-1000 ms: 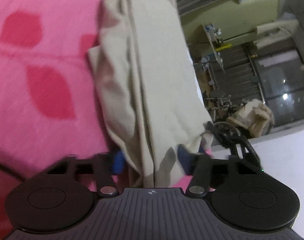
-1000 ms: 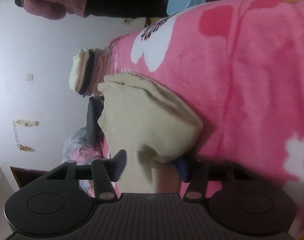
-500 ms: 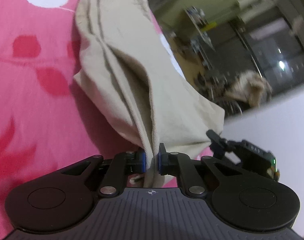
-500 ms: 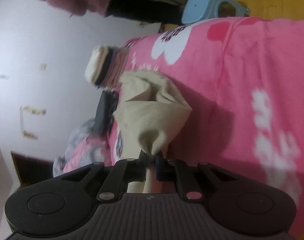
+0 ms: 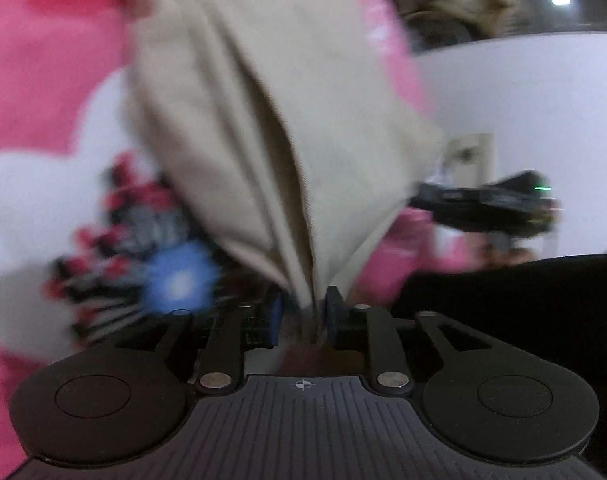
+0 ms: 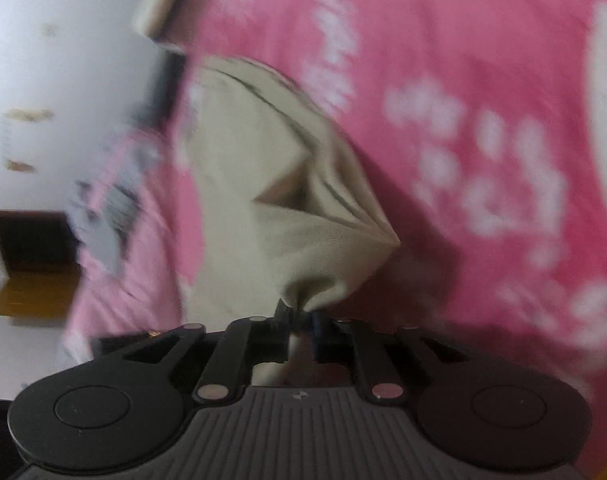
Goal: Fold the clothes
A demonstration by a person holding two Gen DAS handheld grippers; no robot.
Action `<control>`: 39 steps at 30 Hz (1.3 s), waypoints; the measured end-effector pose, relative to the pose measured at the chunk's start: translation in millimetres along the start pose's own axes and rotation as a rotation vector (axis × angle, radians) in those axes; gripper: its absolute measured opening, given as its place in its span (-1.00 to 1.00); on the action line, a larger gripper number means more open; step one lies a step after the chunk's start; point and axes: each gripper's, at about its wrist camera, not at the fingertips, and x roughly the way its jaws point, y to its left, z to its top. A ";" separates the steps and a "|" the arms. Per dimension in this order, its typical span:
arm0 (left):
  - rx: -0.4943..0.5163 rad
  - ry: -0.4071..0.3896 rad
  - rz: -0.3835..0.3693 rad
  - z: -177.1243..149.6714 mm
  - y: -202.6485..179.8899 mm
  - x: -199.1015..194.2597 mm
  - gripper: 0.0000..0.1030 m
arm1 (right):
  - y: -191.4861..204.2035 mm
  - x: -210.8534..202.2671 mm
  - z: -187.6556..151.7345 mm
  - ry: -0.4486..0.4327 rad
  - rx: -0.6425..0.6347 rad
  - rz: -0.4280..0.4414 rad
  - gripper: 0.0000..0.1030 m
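We find the beige cotton garment [image 5: 287, 120] running lengthwise away from both grippers, left [image 5: 303, 316] and right [image 6: 301, 318], jaws clenched on its near edge, having just eased slightly.

Your left hand-held gripper [image 5: 301, 312] points forward and down, its two black fingers drawn near each other, the blue pads [image 5: 274, 314] standing a little apart with a bunched edge of the beige garment [image 5: 287, 112] between them; the jaws have just been opening slightly, and the right pad touches the cloth while the left shows a small gap. Your right hand-held gripper [image 6: 301, 320] also tilts downward, fingers nearly together, pinching a gathered corner of the same garment; its jaws too have just eased apart a little, yet the cloth stays bunched tight at the tips. Both views are motion-blurred.
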 end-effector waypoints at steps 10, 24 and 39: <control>0.035 -0.321 0.139 29.3 16.8 -104.8 -0.23 | 75.7 -58.0 58.8 -0.114 -0.449 -0.190 -0.17; 0.285 -0.689 0.541 154.7 -26.9 -46.7 -0.22 | 227.3 165.2 177.5 -0.258 -1.066 -0.306 -0.19; 0.267 -0.792 0.530 158.4 -10.0 -43.5 -0.57 | 223.4 214.3 177.7 -0.267 -1.187 -0.377 -0.68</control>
